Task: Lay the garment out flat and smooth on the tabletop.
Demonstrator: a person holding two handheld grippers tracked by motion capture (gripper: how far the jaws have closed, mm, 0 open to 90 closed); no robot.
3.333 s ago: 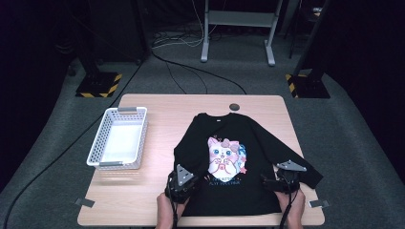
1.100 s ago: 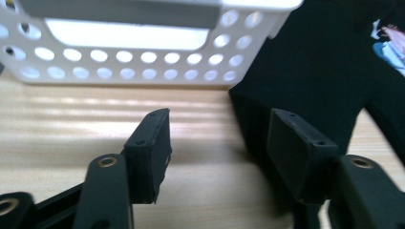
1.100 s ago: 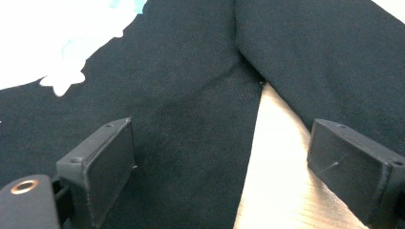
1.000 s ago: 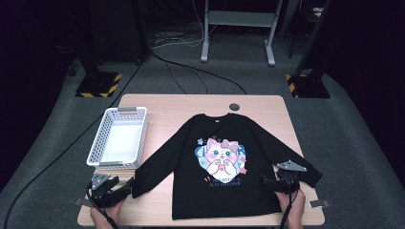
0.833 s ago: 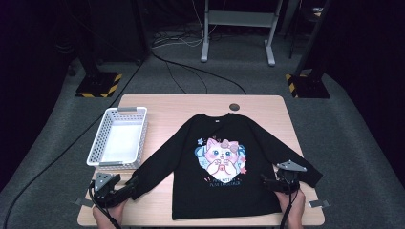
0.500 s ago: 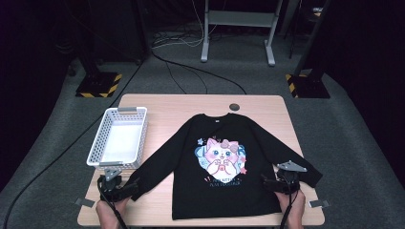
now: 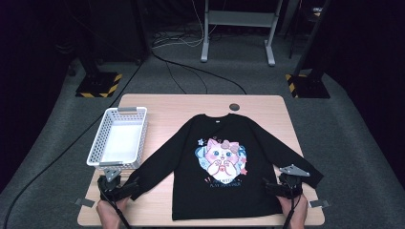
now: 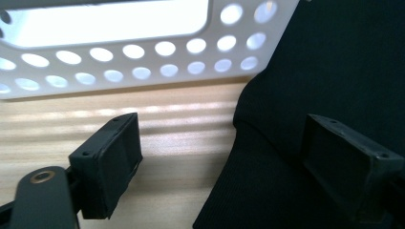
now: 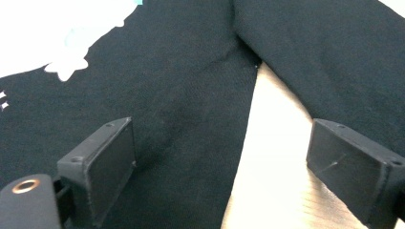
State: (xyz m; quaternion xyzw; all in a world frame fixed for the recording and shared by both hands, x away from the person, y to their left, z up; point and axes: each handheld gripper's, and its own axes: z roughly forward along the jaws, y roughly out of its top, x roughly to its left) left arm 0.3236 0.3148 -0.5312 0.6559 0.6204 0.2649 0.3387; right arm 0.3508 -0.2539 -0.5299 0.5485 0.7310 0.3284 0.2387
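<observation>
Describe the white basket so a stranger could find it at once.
Start at the light wooden table and look to its left side, beside the spread-out black long-sleeved shirt with a cartoon cat print. There sits the white rectangular plastic basket, apart from the shirt's sleeve. Its perforated walls set it apart from the flat dark cloth.

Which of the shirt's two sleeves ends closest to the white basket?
The sleeve at the left gripper: its cuff lies just below the basket. The other sleeve stretches toward the opposite table edge.
</observation>
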